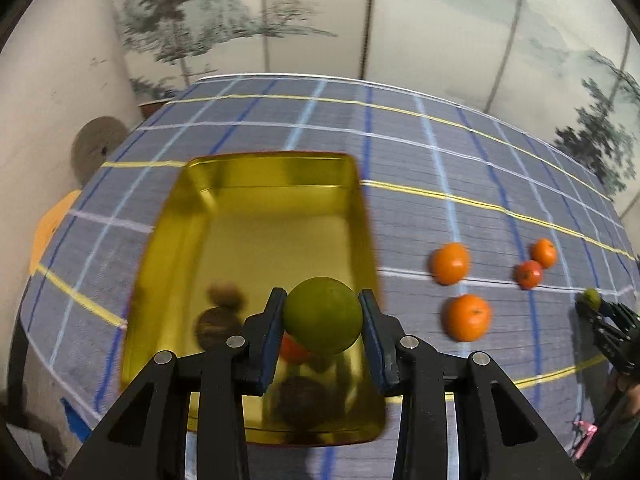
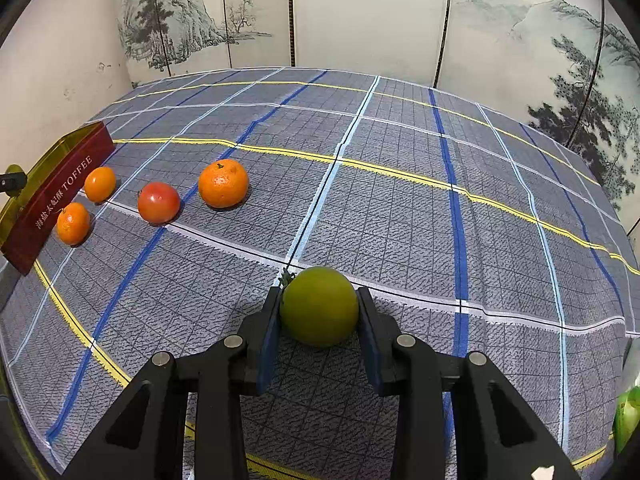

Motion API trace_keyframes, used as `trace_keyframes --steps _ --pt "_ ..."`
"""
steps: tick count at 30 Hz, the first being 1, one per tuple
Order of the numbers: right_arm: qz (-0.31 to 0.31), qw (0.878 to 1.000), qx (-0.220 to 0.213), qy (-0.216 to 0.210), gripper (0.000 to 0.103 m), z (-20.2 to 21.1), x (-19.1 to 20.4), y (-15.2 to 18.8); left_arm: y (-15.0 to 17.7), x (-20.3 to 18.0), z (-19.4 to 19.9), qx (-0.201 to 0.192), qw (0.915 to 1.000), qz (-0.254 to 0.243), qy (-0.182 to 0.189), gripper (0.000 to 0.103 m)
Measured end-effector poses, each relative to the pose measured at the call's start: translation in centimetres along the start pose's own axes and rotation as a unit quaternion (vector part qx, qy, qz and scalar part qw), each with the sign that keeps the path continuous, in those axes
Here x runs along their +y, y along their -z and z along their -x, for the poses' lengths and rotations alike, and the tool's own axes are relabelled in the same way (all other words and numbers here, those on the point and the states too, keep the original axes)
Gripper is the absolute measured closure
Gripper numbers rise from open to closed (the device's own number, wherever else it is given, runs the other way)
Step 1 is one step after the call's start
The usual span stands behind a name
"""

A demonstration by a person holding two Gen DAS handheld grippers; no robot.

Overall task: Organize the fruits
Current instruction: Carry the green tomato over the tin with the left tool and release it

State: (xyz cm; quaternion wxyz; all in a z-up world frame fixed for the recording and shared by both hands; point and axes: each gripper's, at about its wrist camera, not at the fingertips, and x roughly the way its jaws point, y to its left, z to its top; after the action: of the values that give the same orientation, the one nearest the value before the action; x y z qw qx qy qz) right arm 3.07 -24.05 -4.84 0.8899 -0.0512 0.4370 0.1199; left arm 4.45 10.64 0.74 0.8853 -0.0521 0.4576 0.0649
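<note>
A round green fruit is being held by the left hand-held gripper above the gold rectangular tin tray, awaiting release, while another round green fruit, well apart from that tray, is being clamped by the right hand-held gripper.

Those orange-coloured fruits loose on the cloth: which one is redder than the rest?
The tomato, smooth and red-orange, sitting between the big tangerine and the two small tangerines beside the toffee tin.

Four orange fruits lie beside the tin.
</note>
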Motion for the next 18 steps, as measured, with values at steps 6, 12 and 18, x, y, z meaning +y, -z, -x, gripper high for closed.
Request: trace_keyframes --steps 6,12,18 --pt "0.0 1.0 0.0 0.0 0.071 0.0 0.0 0.0 1.4 2.9 -0.3 0.018 0.9996 0.011 -0.021 0.065" --pt "0.0 1.0 0.0 0.0 0.071 0.0 0.0 0.0 2.8 4.2 -1.0 0.034 0.9989 0.016 -0.029 0.065" --pt "0.0 1.0 0.0 0.002 0.071 0.0 0.1 0.0 3.3 4.5 -1.2 0.04 0.9988 0.014 -0.026 0.065"
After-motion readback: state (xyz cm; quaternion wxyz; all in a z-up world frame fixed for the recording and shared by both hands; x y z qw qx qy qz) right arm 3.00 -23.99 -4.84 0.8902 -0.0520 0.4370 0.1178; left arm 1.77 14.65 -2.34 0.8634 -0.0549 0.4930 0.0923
